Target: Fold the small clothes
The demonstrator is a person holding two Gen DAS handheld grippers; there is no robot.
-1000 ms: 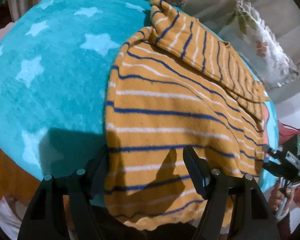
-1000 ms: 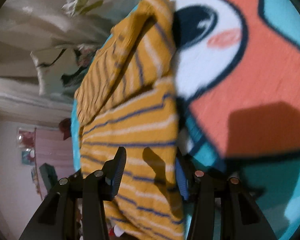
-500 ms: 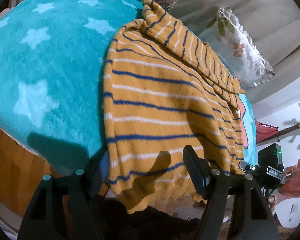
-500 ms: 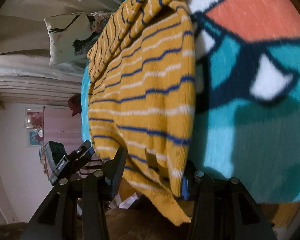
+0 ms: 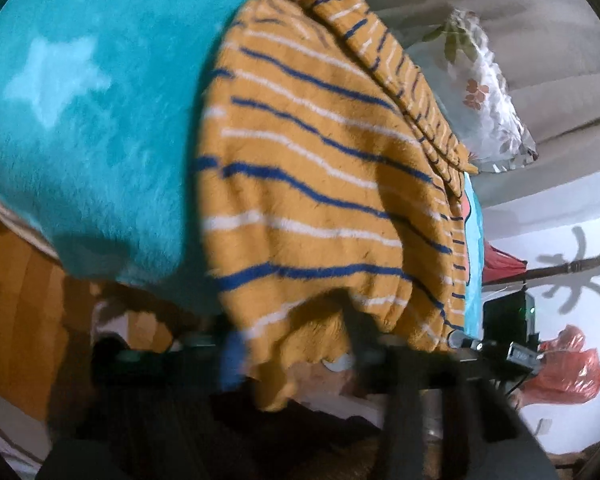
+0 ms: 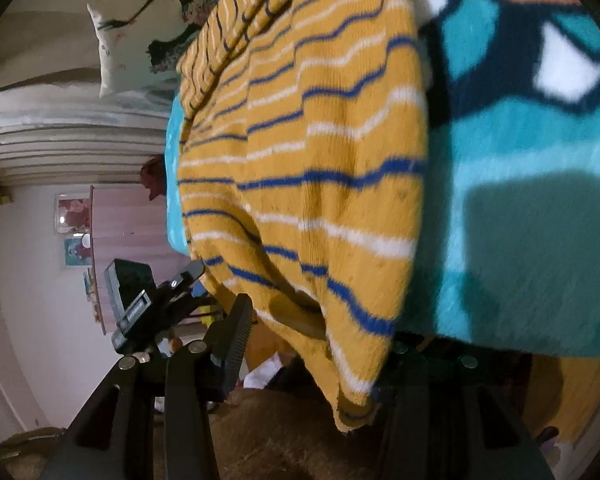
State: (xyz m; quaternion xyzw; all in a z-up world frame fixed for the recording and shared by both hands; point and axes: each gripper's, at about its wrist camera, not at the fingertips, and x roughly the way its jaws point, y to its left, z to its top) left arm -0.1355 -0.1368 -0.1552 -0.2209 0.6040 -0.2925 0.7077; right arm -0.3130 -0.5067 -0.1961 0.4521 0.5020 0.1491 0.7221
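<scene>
Blanket edge, sweater hem seemingly overhanging.

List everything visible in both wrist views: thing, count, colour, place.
striped garment: one, mustard with blue and white stripes, on the blanket, hem hanging over the near edge.
blanket: one, teal with pale stars, cartoon print on the far side, covering the bed.
pillow: one, white with floral print, behind the garment.
plastic bag: one, red, low at right of the left wrist view.
left gripper: one, black, blurred, at the hem.
right gripper: one, black, fingers either side of the hem.
</scene>
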